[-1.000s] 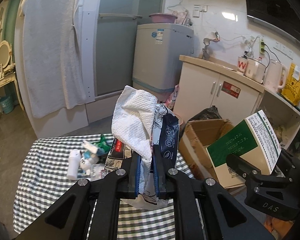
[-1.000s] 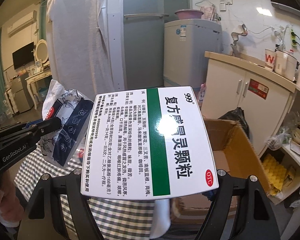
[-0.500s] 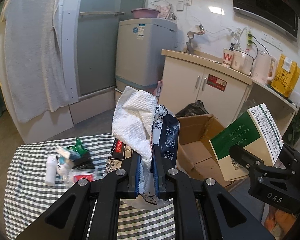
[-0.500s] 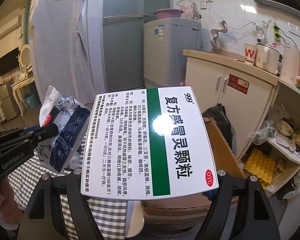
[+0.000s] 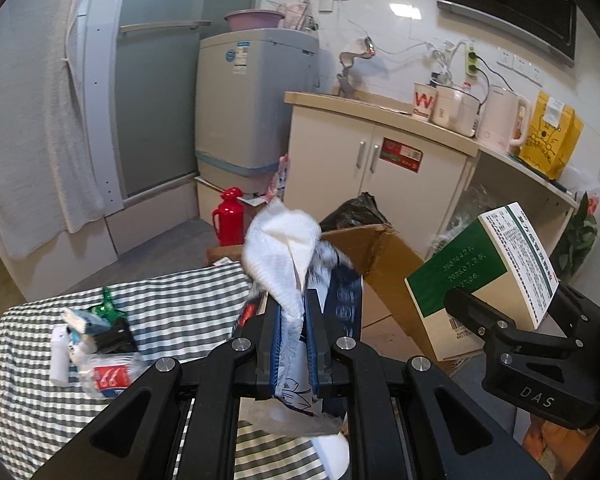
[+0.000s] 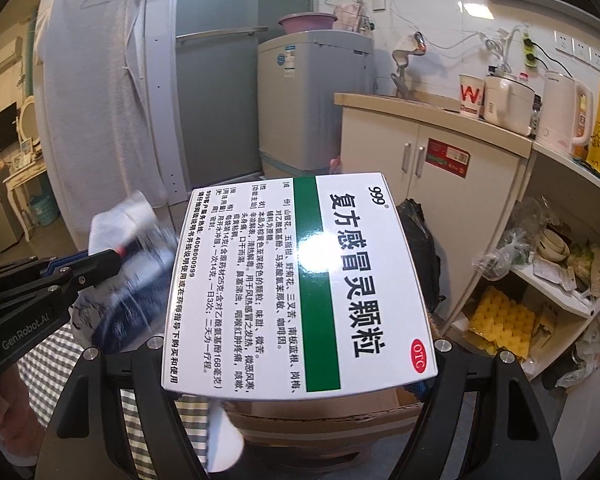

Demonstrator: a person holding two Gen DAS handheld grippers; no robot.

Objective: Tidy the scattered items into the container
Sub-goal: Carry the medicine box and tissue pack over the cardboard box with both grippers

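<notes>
My left gripper [image 5: 292, 308] is shut on a blue floral tissue pack [image 5: 340, 300] with a white tissue [image 5: 280, 252] sticking out of its top; it also shows, blurred, in the right wrist view [image 6: 128, 276]. My right gripper [image 6: 296, 344] is shut on a white-and-green medicine box [image 6: 300, 280], also in the left wrist view [image 5: 488, 272]. Both are held above an open cardboard box [image 5: 384, 256] on the floor past the table edge. The box's rim shows below the medicine box [image 6: 320, 420].
A checked tablecloth table [image 5: 172, 304] carries a pile of small items [image 5: 88, 344] at the left. A red thermos [image 5: 230, 216], washing machine [image 5: 252, 108], white cabinet [image 5: 380, 160] and open shelves [image 6: 540, 280] stand beyond the box.
Both grippers have swung right and forward with their loads, off the table toward the cardboard box. The tissue pack now shows motion blur.
</notes>
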